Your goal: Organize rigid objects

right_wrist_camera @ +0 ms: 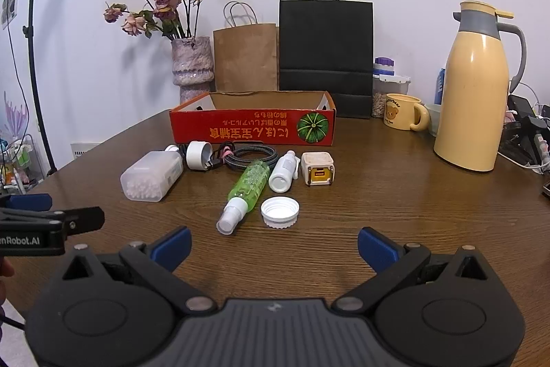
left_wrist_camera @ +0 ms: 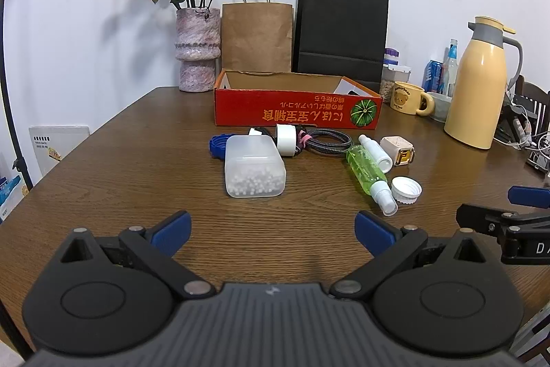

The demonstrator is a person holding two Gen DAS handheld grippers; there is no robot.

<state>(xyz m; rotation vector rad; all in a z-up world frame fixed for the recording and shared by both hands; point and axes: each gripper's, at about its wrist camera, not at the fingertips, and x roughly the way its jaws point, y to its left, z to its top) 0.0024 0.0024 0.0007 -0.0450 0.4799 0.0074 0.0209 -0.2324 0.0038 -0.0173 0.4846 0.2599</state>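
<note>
Both the left gripper (left_wrist_camera: 273, 233) and right gripper (right_wrist_camera: 275, 248) were held wide open, empty, short of the clutter. The white cap (right_wrist_camera: 279, 212) and green spray bottle (right_wrist_camera: 248, 184), lying nearest, could be rolled away by a careless approach; beyond, the red box (right_wrist_camera: 252, 128) waited empty.

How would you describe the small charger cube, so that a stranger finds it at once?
Start at the red cardboard box on the wooden table. In the row of small things before it, the charger cube lies at the right end, beside a small white bottle. Only it is square, cream, with a yellow port.
</note>
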